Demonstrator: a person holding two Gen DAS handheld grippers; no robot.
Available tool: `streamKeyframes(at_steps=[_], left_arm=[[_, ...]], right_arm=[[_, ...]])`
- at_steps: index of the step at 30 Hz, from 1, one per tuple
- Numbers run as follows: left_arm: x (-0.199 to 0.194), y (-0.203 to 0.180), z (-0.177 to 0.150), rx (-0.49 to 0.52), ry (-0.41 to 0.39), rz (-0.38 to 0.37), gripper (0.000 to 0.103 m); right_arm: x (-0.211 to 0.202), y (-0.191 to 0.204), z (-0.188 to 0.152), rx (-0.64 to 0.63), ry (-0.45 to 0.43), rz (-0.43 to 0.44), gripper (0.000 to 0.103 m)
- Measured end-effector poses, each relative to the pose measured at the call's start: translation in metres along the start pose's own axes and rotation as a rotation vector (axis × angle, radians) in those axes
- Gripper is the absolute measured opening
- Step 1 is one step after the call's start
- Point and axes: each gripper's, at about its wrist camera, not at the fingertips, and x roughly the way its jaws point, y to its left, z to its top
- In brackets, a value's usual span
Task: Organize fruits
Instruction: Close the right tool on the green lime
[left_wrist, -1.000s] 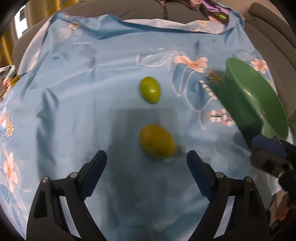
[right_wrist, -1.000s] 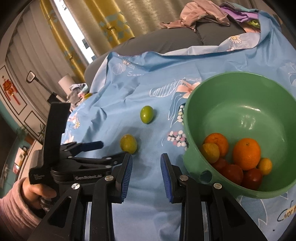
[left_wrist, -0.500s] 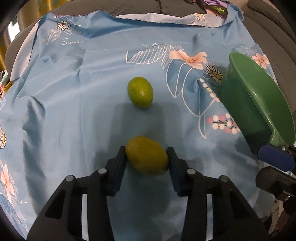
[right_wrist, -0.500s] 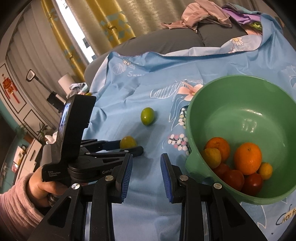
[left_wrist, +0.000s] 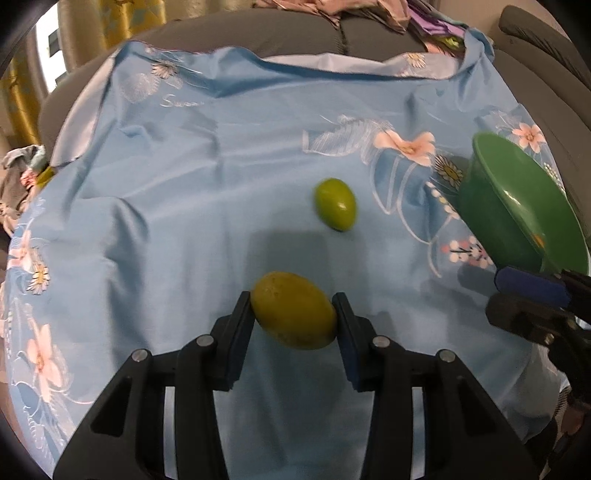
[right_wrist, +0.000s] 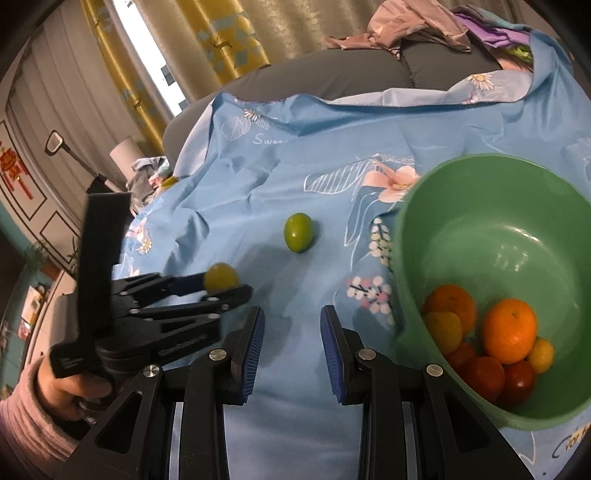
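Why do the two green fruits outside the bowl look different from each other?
The yellowish fruit is duller and more yellow; the green fruit is brighter green and shiny. The yellowish fruit is pinched between the fingers of the left gripper; the green fruit lies free on the blue cloth, with nothing touching it. Both are egg-shaped, and neither is in the green bowl yet.

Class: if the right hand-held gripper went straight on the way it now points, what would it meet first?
Probably only the blue cloth. The right hand-held gripper is open and empty, the green fruit sits farther ahead, and the green bowl lies to its right; depth is unclear.
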Motion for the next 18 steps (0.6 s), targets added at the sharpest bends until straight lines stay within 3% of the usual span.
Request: streamKeyframes(at_steps=[9,18], left_arm=[[-0.015,0.039,-0.007,-0.045,-0.05,0.025,0.043],[-0.021,0.067,-0.004,-0.086,-0.075,0.03,0.043]], right_arm=[[0.035,0.02,0.025,-0.063,0.03,-0.036,0.031],[0.089,0.027,0.06,-0.11,0.083,-0.17,0.032]])
